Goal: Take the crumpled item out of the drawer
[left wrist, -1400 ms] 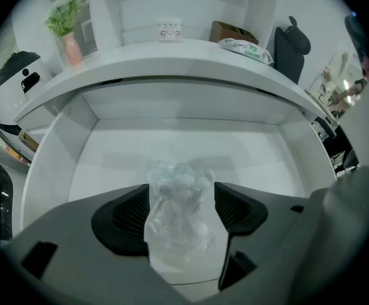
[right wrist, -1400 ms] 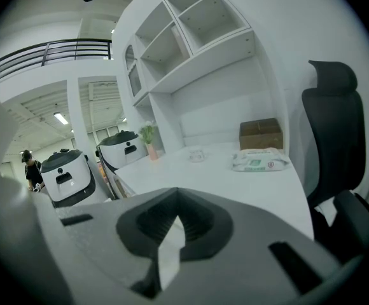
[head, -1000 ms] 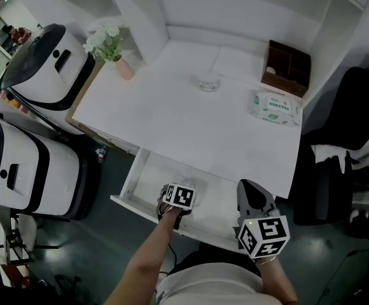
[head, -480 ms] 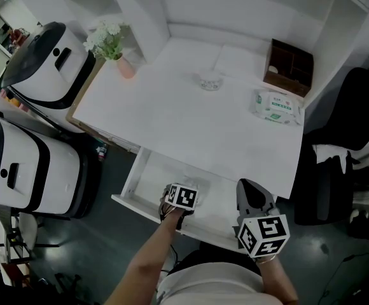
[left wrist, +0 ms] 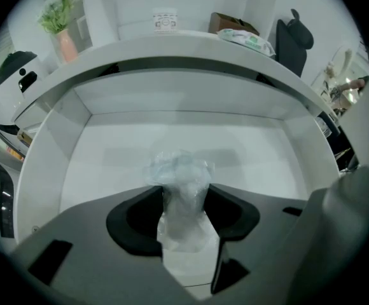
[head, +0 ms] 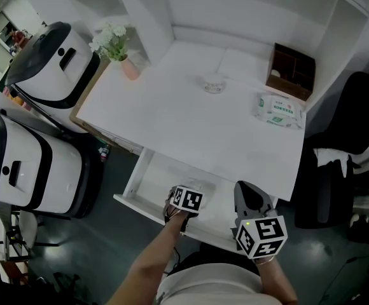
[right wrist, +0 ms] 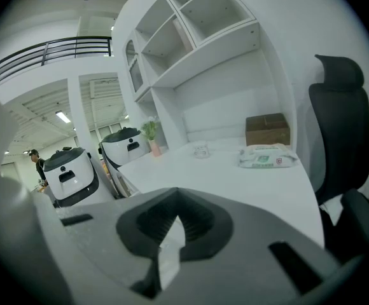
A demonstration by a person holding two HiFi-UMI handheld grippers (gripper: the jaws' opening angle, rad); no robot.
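The crumpled item [left wrist: 179,176], a wad of clear plastic, lies in the open white drawer [left wrist: 108,145] under the desk top. My left gripper [left wrist: 183,199] is reaching into the drawer with the wad between its pads. Its jaws are closing, and both pads press the wad's sides into a narrow neck. In the head view the left gripper [head: 186,199] sits over the drawer [head: 153,170] front, with the wad [head: 194,186] just past it. My right gripper [head: 251,196] hovers near the drawer's right end; in its own view the right gripper [right wrist: 175,218] is shut and holds nothing.
On the white desk [head: 191,119] stand a pink flower vase [head: 128,67], a small bowl [head: 214,82], a wipes pack [head: 275,108] and a brown box [head: 291,70]. Two white machines [head: 25,164] stand at the left and a black chair [head: 356,119] at the right.
The left gripper has edged slightly right and further over the drawer. The right gripper has barely moved.
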